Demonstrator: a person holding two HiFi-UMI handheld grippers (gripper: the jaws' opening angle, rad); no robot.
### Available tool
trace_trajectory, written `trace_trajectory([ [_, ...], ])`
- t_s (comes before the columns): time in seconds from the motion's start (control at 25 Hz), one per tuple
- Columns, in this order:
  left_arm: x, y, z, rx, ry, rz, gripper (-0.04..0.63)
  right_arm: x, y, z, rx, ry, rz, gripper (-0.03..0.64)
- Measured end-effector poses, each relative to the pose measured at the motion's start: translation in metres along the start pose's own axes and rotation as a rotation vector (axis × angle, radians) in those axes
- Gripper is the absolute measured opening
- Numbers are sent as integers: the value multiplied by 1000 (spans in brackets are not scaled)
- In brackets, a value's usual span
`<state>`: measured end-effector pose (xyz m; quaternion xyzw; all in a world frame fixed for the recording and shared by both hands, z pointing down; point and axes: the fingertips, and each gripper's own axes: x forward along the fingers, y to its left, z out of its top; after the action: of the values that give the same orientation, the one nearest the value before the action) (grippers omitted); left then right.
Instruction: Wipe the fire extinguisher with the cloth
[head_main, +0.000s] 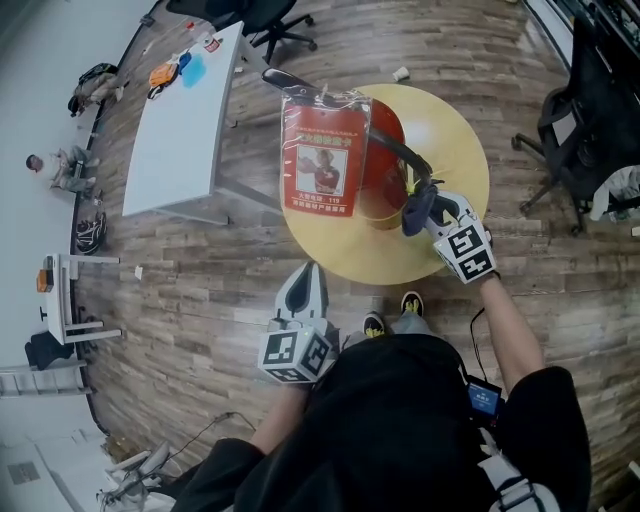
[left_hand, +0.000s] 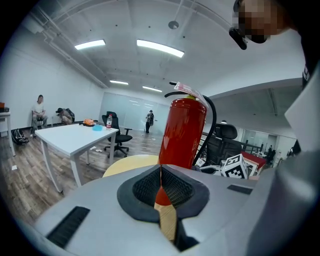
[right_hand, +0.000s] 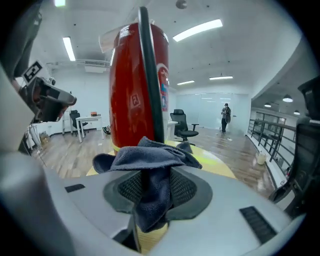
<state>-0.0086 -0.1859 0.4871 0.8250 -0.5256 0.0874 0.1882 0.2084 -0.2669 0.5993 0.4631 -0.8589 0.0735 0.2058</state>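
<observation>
**Extinguisher on table, cloth gripped**

Round yellow table (head_main: 455, 140): red fire extinguisher (head_main: 386, 165) upright on it (sleeved tag (head_main: 322, 160) hanging). Right gripper (head_main: 420, 207), just right of it, clamps dark blue cloth (right_hand: 150, 162). Left gripper (head_main: 304, 272), nearer, jaws together, empty.

Left hand-held gripper (head_main: 306, 275) closed, right (head_main: 420, 212) clamped

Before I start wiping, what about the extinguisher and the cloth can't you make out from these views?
- Whether the dark blue terry cloth touches the red cylindrical fire extinguisher: right gripper view, the cloth's own folds cover the gap.
- Extinguisher's base: left gripper view, the left tongs block it.
- Print on the red plastic-sleeved tag: head view, too small.
- Extinguisher's top: head view, the tag covers most of it.
</observation>
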Motion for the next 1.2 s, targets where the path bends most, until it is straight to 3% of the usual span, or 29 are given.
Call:
trace_trajectory([
  [0.2,4,-4,3,1,-12,-41,23,-67,3,109,17,-285,-20,127],
  [0.44,2,-2,12,-11,-47,-83,23,-129,18,220,-157,-375,1,127],
  [0.52,0,3,13,-22,-55,-88,23,-133,24,249,-222,-330,25,129],
  [0.72,-17,15,16,-51,-72,-89,23,-120,39,289,-417,-60,115,137],
  [0.8,-23,18,18,-58,-79,-85,23,-112,47,309,-493,-7,126,135],
  [0.96,-35,25,27,-66,-106,-75,23,-85,59,327,-679,197,136,133],
  [1.08,-43,34,31,-69,-122,-66,23,-79,70,352,-673,206,197,132],
  [1.2,-48,41,26,-72,-116,-54,23,-64,89,366,-588,214,344,130],
])
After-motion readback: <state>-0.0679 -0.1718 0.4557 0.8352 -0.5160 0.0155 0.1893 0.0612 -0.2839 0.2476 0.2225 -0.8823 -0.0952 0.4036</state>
